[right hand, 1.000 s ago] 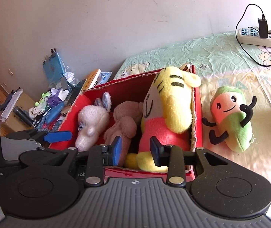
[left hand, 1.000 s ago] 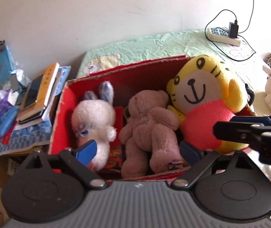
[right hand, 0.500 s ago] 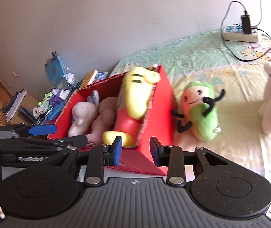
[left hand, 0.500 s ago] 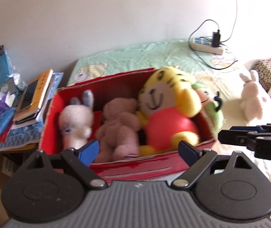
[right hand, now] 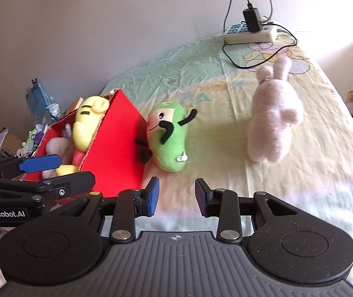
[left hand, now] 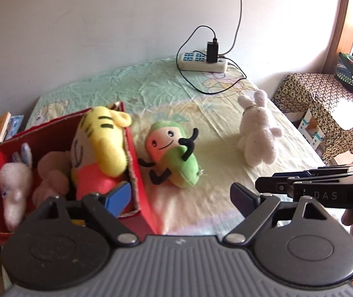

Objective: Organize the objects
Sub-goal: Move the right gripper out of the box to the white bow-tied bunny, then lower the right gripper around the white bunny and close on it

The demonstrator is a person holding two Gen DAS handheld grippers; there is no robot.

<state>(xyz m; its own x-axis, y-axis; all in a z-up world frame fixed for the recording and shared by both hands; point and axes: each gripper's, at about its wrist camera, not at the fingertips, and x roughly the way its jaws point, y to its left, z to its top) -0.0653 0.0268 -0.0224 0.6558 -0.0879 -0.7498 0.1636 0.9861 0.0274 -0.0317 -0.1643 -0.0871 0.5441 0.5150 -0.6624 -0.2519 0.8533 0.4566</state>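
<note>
A red cardboard box (left hand: pixel 136 185) (right hand: pixel 117 143) stands at the bed's left end. It holds a yellow tiger plush (left hand: pixel 102 143) (right hand: pixel 87 121), a brown bear (left hand: pixel 52 180) and a pale rabbit (left hand: pixel 15 188). A green and pink plush (left hand: pixel 174 153) (right hand: pixel 169 138) leans against the box's right wall. A white rabbit plush (left hand: pixel 258 133) (right hand: pixel 273 123) sits upright farther right on the sheet. My left gripper (left hand: pixel 178 198) hovers before the box corner and the green plush, its jaws closing with nothing between them. My right gripper (right hand: pixel 176 195) is open and empty, short of the green plush.
A power strip (left hand: pixel 202 61) (right hand: pixel 250 33) with a charger and black cable lies at the head of the bed by the wall. A stand under patterned cloth (left hand: pixel 325 104) is beyond the bed's right edge. Books and clutter (right hand: pixel 40 104) are piled left of the box.
Both grippers have swung right, away from the box toward the open bed. The green plush and the white rabbit have come into the middle of the views. The left jaws have narrowed slightly.
</note>
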